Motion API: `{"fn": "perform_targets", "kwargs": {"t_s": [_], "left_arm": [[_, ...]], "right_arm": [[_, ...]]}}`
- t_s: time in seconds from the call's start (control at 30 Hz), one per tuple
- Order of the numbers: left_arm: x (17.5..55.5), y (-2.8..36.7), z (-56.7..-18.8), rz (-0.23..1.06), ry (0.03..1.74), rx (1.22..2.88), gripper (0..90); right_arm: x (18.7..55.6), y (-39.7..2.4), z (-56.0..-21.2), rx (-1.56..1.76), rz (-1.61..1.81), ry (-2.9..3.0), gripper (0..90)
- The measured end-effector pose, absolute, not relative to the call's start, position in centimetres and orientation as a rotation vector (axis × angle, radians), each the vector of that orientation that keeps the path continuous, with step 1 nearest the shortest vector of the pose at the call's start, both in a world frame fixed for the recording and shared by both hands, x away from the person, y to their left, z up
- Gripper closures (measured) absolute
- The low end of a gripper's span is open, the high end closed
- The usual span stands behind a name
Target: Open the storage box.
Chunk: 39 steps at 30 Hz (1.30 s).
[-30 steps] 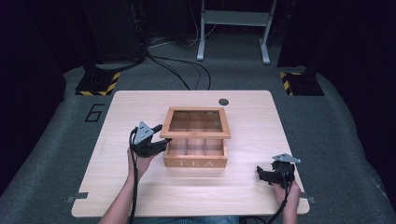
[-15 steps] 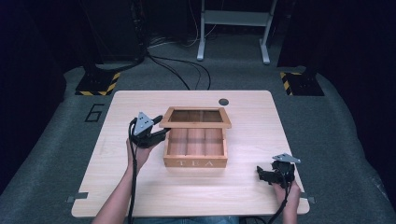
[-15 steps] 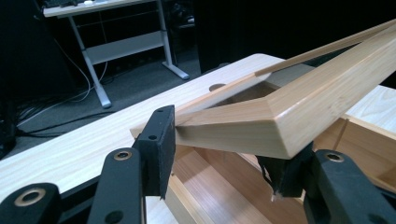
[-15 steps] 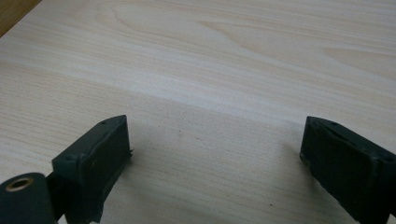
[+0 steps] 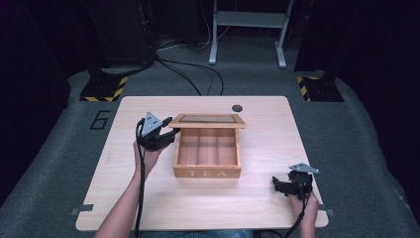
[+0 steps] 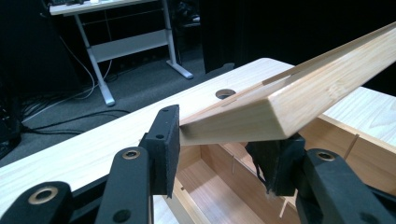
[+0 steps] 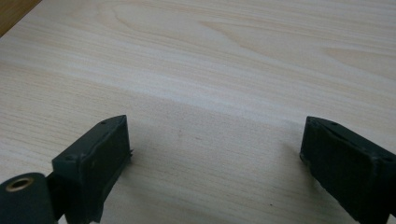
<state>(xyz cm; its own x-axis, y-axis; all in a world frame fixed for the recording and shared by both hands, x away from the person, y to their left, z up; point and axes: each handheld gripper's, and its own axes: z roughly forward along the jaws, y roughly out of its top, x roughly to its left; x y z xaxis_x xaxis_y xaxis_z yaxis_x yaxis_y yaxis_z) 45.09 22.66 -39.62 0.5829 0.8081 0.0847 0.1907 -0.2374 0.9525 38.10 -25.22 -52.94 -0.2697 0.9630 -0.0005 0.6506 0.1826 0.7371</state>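
Wooden tea box (image 5: 208,158) sits mid-bench (image 5: 262,144), front face lettered TEA, inner compartments exposed; lid (image 5: 208,120) raised at the rear edge, tilted up; left gripper (image 5: 166,131) pinches the lid's left corner, jaws pressed on both sides of the wood (image 6: 261,116); right gripper (image 5: 280,186) rests near the bench's front right corner, well apart from the box, jaws spread wide over bare wood (image 7: 210,93); round hole (image 5: 237,107) behind the box.
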Motion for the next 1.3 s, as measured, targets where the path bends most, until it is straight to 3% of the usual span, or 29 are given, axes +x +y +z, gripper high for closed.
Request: {"fn": "perform_targets", "kwargs": {"t_s": [1.3], "left_arm": [[48.8, 23.2, -36.1, 0.615, 0.859, 1.787, 56.8]], "right_arm": [[38.1, -25.3, -52.9, 1.506, 0.878, 2.0, 7.8]]}}
